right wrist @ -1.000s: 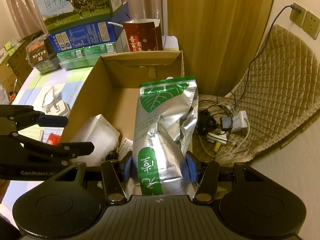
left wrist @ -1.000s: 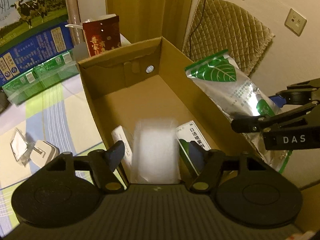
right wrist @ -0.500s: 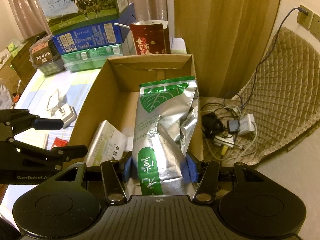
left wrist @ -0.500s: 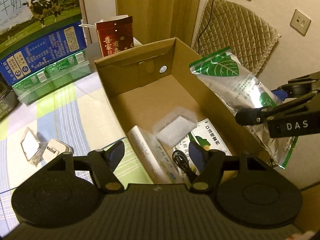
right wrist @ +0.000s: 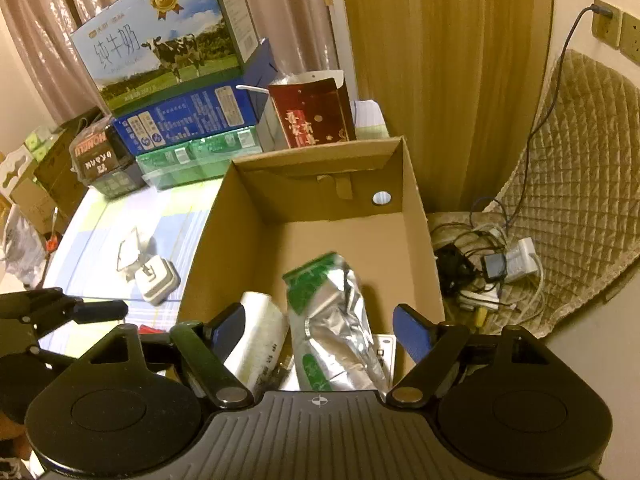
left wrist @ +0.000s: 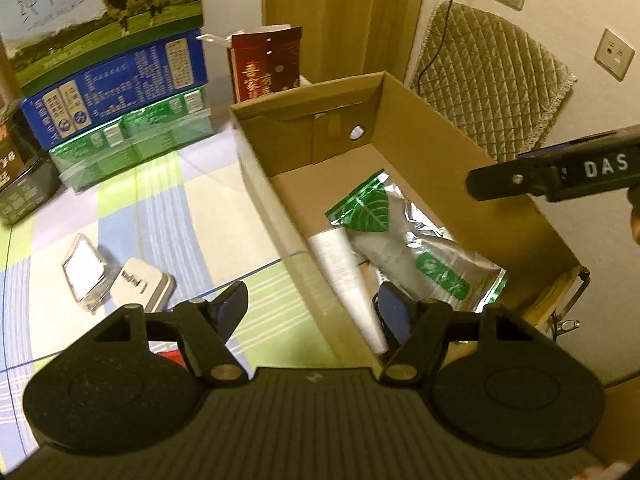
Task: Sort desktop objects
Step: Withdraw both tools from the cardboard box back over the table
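Beneath the foil pouch [right wrist: 334,336], box [right wrist: 316,236] contents are mostly hidden.

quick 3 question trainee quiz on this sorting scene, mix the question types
1. True or false: the right claw is shut on the silver-green pouch.
2. Where does the pouch lie? A) on the checked tablecloth B) in the cardboard box C) on the quilted cushion
3. Fill in: the white charger plug sits on the tablecloth, ______ the box.

Key
1. False: both claws are open, the pouch lies loose.
2. B
3. outside
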Available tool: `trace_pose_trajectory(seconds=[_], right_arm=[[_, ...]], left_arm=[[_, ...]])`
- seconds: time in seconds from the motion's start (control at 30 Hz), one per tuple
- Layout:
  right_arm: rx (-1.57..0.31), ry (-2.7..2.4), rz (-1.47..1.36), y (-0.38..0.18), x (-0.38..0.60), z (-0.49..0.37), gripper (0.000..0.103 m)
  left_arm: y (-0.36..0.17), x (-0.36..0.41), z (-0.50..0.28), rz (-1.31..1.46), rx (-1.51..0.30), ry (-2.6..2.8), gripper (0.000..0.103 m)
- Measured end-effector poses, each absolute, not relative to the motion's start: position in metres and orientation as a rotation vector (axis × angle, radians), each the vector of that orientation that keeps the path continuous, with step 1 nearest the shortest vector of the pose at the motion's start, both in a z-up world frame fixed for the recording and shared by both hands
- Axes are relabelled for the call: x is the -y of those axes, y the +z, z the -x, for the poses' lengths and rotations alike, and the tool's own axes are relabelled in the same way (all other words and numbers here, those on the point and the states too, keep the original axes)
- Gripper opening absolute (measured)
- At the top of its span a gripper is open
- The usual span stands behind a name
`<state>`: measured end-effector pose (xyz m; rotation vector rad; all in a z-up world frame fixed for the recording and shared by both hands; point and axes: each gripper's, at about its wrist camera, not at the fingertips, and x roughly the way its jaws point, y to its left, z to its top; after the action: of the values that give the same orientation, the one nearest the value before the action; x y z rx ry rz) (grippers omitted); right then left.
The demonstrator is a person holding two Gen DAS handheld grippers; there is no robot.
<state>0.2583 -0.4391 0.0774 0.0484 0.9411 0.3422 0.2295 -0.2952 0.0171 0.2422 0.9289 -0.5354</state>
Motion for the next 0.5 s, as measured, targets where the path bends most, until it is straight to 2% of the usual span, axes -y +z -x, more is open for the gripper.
trace_pose_trajectory(seconds=[0.5], right_arm=[[-0.956, 0.354, -0.004, 0.076, 0.427, -0.213, 0.086]], left_arm=[[0.026, 0.258, -0.206, -0.221, -0.911, -0.498, 0.08]])
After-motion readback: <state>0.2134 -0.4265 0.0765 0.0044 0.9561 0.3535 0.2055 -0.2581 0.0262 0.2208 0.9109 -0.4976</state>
